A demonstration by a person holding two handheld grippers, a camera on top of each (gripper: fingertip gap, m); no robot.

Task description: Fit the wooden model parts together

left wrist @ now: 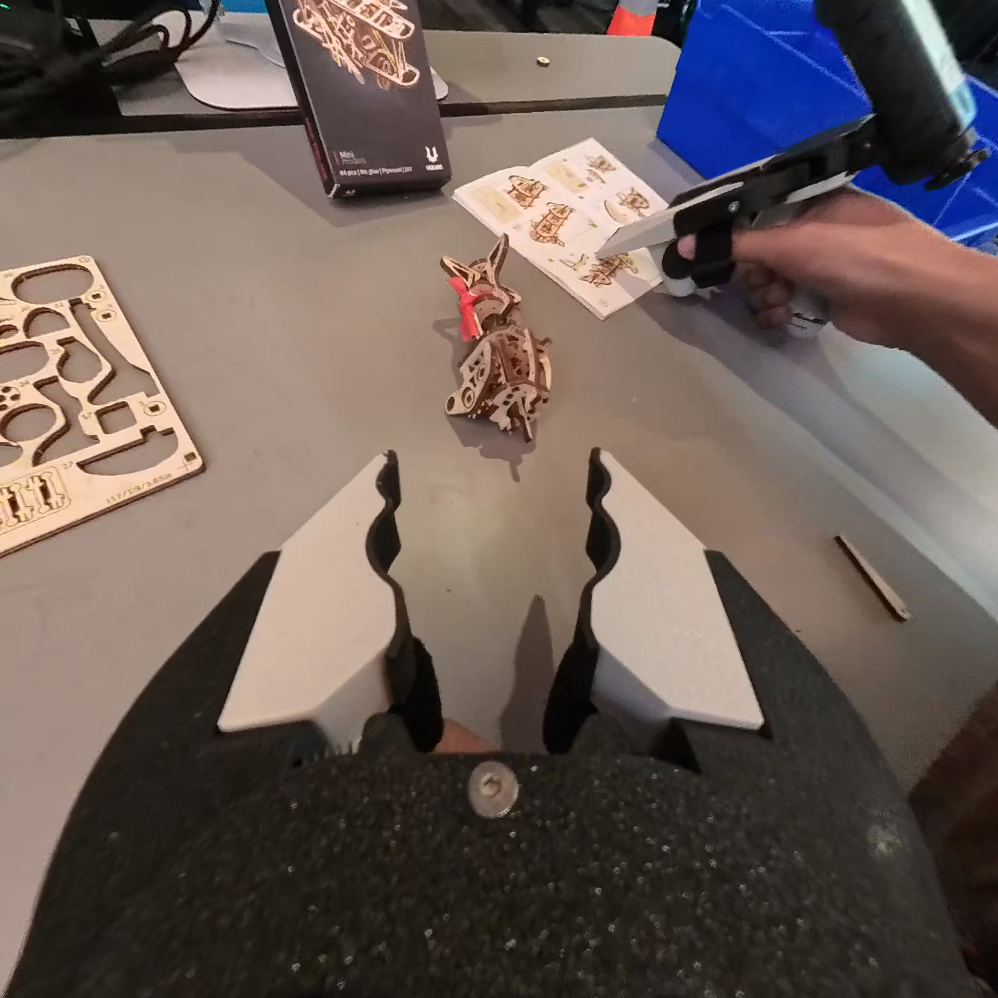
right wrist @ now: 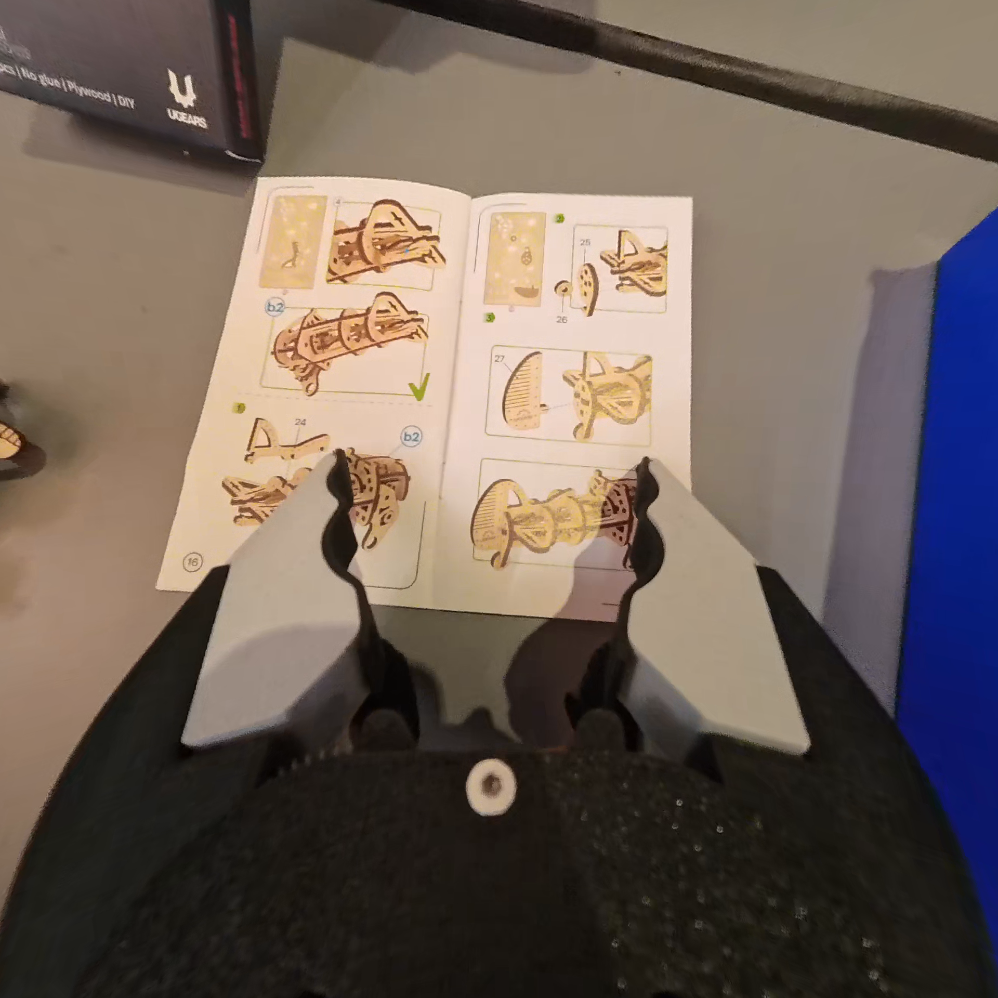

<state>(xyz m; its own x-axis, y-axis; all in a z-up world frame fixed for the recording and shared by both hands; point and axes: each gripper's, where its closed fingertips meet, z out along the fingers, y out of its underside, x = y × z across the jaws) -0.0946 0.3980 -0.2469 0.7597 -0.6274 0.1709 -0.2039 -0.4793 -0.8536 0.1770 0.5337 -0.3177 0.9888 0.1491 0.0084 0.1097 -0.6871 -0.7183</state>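
Observation:
A partly built wooden model with a red propeller lies on its side in the middle of the grey table. My left gripper is open and empty, just short of the model. A plywood sheet with punched-out part holes lies at the left. A thin wooden strip lies at the right. My right gripper is open and empty, over the lower part of an open instruction booklet. It also shows in the left wrist view, held by a hand. The model's edge shows at far left.
The dark model box stands behind the model and shows in the right wrist view. A blue bin stands at the back right, its wall close beside the booklet. The booklet lies right of the box.

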